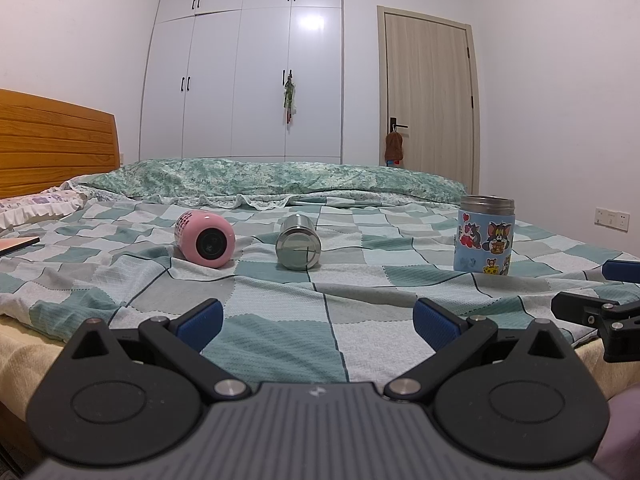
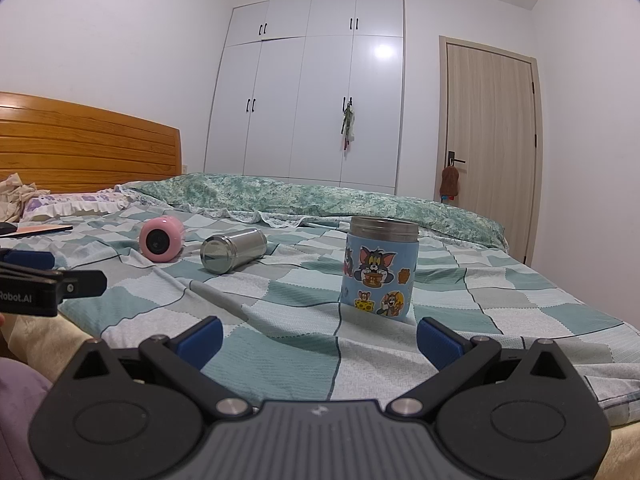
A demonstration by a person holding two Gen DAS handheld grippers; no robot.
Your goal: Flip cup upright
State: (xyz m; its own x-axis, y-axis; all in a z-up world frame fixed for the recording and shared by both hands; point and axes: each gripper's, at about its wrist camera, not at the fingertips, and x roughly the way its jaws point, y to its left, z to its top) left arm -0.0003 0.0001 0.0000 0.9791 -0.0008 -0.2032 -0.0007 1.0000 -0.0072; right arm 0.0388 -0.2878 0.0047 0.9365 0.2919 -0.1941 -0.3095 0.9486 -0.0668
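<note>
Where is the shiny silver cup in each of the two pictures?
Left wrist view: the silver cup lies on its side near the middle of the bed, base toward the camera, right of the pink cup.
Right wrist view: the silver cup lies left of centre, between the pink cup and the upright cartoon cup.
Shared landmark: the cartoon cup, standing to the silver cup's right in both views.

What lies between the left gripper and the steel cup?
Only bare checked bedsheet between the open left gripper and the steel cup lying on its side, in the left wrist view.
</note>
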